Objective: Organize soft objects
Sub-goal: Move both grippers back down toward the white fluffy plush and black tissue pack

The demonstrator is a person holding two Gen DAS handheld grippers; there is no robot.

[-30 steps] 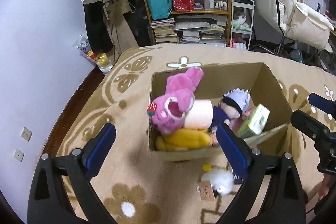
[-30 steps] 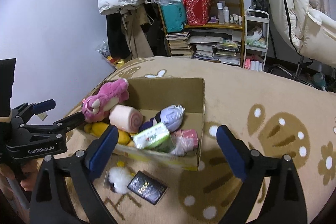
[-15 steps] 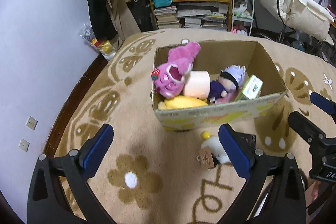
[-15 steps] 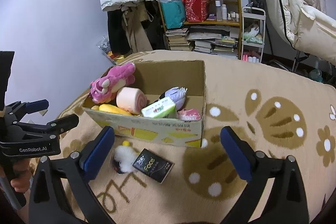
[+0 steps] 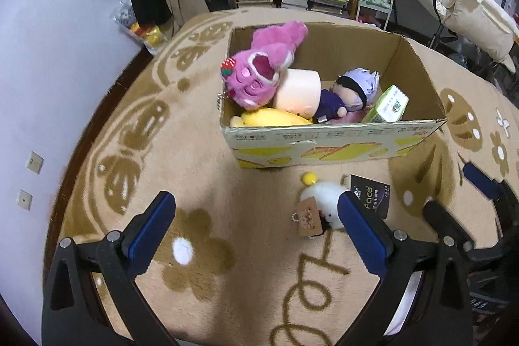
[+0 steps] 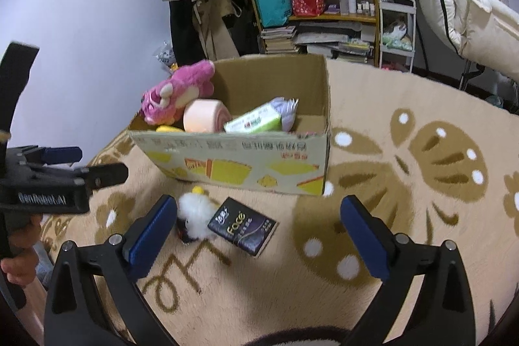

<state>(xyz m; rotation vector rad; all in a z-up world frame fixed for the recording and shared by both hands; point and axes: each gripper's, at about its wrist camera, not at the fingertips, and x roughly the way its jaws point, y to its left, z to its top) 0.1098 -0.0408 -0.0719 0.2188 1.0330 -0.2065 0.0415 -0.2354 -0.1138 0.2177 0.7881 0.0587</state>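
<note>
Grippers — left gripper and right gripper — hang wide, empty; white plush lies on carpet before box; next move, likely, is closing on it.

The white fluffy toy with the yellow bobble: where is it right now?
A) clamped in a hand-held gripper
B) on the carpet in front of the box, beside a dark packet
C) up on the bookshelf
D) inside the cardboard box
B: the white fluffy toy lies on the carpet in front of the cardboard box, next to the dark packet, with both hand-held grippers open and empty.
</note>
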